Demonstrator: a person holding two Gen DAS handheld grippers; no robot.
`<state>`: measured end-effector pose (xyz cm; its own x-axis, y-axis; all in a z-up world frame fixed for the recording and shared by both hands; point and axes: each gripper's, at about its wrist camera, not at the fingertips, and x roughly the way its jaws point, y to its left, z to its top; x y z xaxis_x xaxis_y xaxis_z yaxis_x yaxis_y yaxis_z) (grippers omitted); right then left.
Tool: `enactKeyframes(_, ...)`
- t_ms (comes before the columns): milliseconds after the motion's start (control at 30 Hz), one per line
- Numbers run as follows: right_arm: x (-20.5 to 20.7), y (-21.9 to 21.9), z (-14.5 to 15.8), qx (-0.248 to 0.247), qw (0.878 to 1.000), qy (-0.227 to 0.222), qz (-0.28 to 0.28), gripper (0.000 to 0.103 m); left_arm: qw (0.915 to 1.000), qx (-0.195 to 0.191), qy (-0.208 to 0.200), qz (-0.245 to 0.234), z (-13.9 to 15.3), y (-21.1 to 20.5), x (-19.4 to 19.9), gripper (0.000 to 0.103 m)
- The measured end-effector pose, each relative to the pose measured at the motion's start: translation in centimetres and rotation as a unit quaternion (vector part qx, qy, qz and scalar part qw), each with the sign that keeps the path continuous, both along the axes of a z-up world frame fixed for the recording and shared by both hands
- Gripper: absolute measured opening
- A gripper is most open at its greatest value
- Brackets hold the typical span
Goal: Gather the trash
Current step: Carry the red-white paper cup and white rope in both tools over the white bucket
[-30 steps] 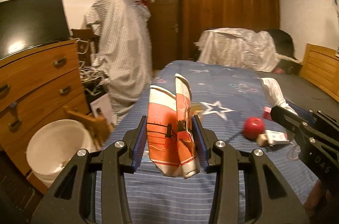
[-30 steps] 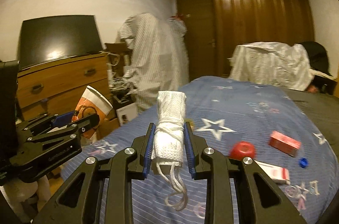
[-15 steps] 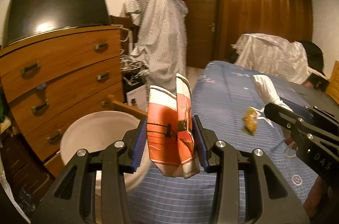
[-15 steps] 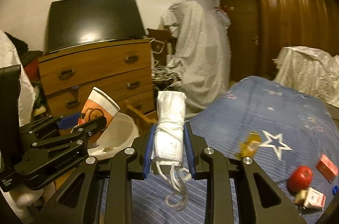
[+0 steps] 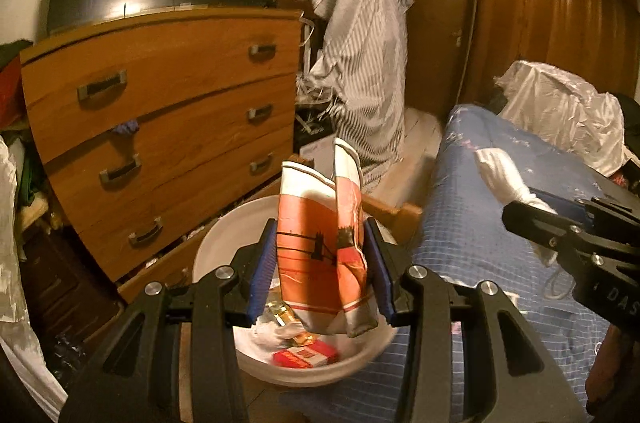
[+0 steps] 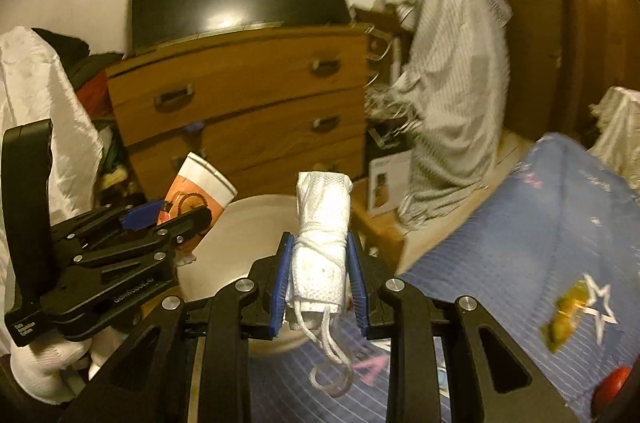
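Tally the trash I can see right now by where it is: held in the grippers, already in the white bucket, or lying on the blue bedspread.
Held in grippers: 2, crushed paper cup in left gripper, rolled face mask in right gripper.
In white bucket: at least 2, red carton, yellowish wrapper; other scraps unclear.
On bedspread: 2, yellow wrapper, red round thing.
Total: 6

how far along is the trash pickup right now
Done: a red box and wrappers already lie in the white bin. In hand: left gripper clamps a crushed paper cup above it; right gripper clamps a rolled mask. Left: a yellow wrapper on the bed.
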<state>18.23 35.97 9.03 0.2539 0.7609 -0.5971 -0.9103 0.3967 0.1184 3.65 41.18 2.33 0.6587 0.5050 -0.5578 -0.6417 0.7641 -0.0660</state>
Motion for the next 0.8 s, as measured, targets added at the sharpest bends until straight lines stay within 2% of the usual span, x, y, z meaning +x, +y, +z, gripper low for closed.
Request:
enactKeyframes(167, 1.9, 6.6, -1.6, -0.049, 0.997, 0.047, 0.027, 0.028, 0.9989, -0.039, 0.028, -0.003, -1.2, 3.7, 0.7, 0.041)
enactKeyframes(333, 3.6, 11.0, -4.0, -0.096, 0.992, 0.073, 0.044, 0.028, 0.9944, -0.088, 0.059, 0.000, -3.6, 7.6, 1.4, 0.042)
enactKeyframes(467, 4.8, 13.6, -6.2, -0.133, 0.986, 0.091, 0.051, 0.028, 0.9904, -0.114, 0.079, -0.004, -5.3, 9.5, 2.2, 0.042)
enactKeyframes(567, 5.4, 14.6, -7.6, -0.150, 0.982, 0.106, 0.053, 0.028, 0.9890, -0.119, 0.087, -0.008, -6.0, 10.1, 2.6, 0.042)
enactKeyframes(800, 5.7, 15.0, -8.9, -0.157, 0.980, 0.105, 0.058, 0.028, 0.9876, -0.125, 0.096, -0.005, -6.8, 10.9, 2.9, 0.042)
